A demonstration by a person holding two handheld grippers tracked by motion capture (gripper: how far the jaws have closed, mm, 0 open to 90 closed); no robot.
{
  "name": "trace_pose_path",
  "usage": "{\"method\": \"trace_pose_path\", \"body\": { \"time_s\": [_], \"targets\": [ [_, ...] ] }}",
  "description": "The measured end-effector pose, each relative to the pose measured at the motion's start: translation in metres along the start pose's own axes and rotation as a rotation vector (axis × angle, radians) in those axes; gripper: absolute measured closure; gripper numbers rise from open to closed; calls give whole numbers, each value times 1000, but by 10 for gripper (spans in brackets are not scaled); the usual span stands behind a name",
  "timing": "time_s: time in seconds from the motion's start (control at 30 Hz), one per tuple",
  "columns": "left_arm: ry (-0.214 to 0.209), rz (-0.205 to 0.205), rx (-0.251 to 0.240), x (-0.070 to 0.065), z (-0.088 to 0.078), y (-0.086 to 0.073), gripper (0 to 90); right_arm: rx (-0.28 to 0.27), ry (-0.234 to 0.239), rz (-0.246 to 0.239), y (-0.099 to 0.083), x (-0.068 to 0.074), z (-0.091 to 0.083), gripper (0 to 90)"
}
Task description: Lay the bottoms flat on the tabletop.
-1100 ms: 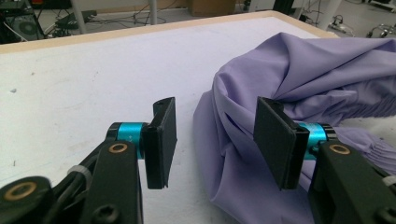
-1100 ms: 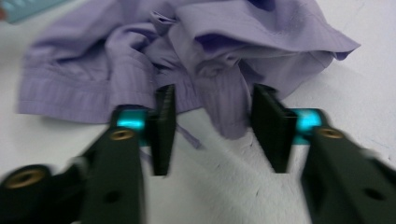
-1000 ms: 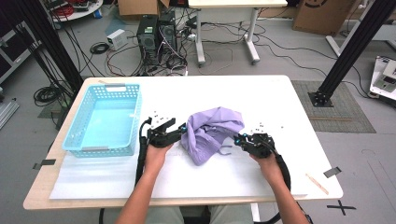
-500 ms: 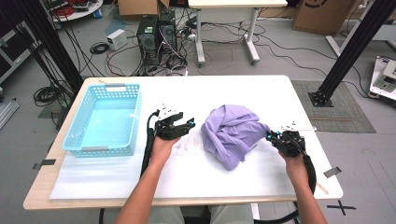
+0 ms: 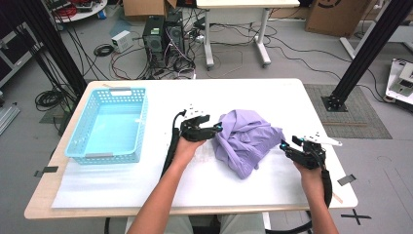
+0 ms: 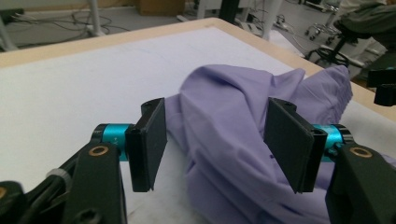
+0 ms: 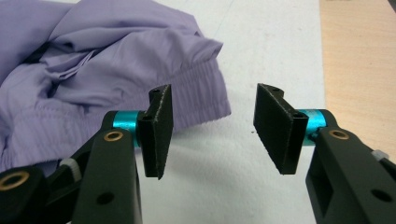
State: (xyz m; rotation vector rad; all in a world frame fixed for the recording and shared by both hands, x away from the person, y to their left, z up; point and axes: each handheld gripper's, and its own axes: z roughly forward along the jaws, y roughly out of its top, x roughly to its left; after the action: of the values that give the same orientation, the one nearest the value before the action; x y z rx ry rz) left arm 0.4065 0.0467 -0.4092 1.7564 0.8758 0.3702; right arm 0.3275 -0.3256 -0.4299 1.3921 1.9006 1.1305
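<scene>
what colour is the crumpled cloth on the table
The cloth is plain light purple, lavender, with no pattern. It shows best in the right gripper view.

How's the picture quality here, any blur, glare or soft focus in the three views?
High view: even overhead light, slightly soft, faint shadows under the purple garment. Left gripper view: cloth sharp, background room blurred. Right gripper view: black jaws crisp, white table bright but not blown out, no motion blur.

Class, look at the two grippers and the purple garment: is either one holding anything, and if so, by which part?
Nothing is held. The right gripper has just been opening, jaws apart over bare table beside the purple garment's hem. The left gripper has been opening too; cloth lies between its jaws, unpinched.
</scene>
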Motion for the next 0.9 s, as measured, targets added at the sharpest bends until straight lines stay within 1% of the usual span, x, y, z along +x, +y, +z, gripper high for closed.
{"method": "trace_pose_path", "body": {
  "time_s": [0.07,0.1,0.13,0.17,0.2,0.23,0.27,0.3,0.33,0.43,0.47,0.5,0.57,0.63,0.67,0.73,0.77,0.8,0.83,0.87,0.9],
  "targets": [
    [-2,8,42,-5,10,-1,392,6,8,-7,-3,0,-1,483],
    [12,13,67,-7,15,-2,424,5,14,-7,-4,-1,-2,483],
    [21,18,95,-8,19,-4,424,5,14,-7,-4,-1,-2,483],
    [22,25,120,-9,22,-6,479,2,16,-8,-5,-2,-2,483],
    [33,41,149,-10,24,-8,537,2,21,-2,-6,-3,-3,483],
    [49,61,172,-12,26,-10,626,2,21,-5,-6,-4,-3,483],
    [54,72,179,-12,27,-12,728,2,23,-1,-7,-5,-4,483],
    [67,77,186,-11,27,-14,763,2,24,-2,-8,-6,-4,483],
    [85,80,192,-10,27,-15,763,2,24,-2,-8,-6,-4,483],
    [132,79,185,-4,22,-19,859,3,24,0,-8,-7,-4,483],
    [158,76,181,-1,19,-20,868,6,23,-1,-8,-7,-4,483],
    [168,73,180,1,17,-20,872,7,24,-2,-9,-7,-3,483],
    [205,73,174,8,10,-21,875,9,23,-2,-9,-6,-3,483],
    [238,62,167,17,2,-24,876,10,24,-6,-9,-6,-2,483],
    [252,44,164,23,-3,-26,876,10,26,-5,-8,-5,-2,483],
    [259,31,158,31,-11,-30,874,9,26,-11,-8,-4,-2,483],
    [261,30,148,34,-16,-32,854,11,26,-12,-8,-3,-2,483],
    [258,20,136,37,-22,-33,778,10,27,-12,-8,-3,-2,483],
    [249,9,130,38,-25,-33,678,8,26,-13,-8,-3,-2,483],
    [243,4,125,39,-30,-34,597,8,26,-12,-7,-3,-2,483],
    [229,5,114,39,-35,-34,548,8,26,-10,-7,-3,-2,483]
  ]
}}
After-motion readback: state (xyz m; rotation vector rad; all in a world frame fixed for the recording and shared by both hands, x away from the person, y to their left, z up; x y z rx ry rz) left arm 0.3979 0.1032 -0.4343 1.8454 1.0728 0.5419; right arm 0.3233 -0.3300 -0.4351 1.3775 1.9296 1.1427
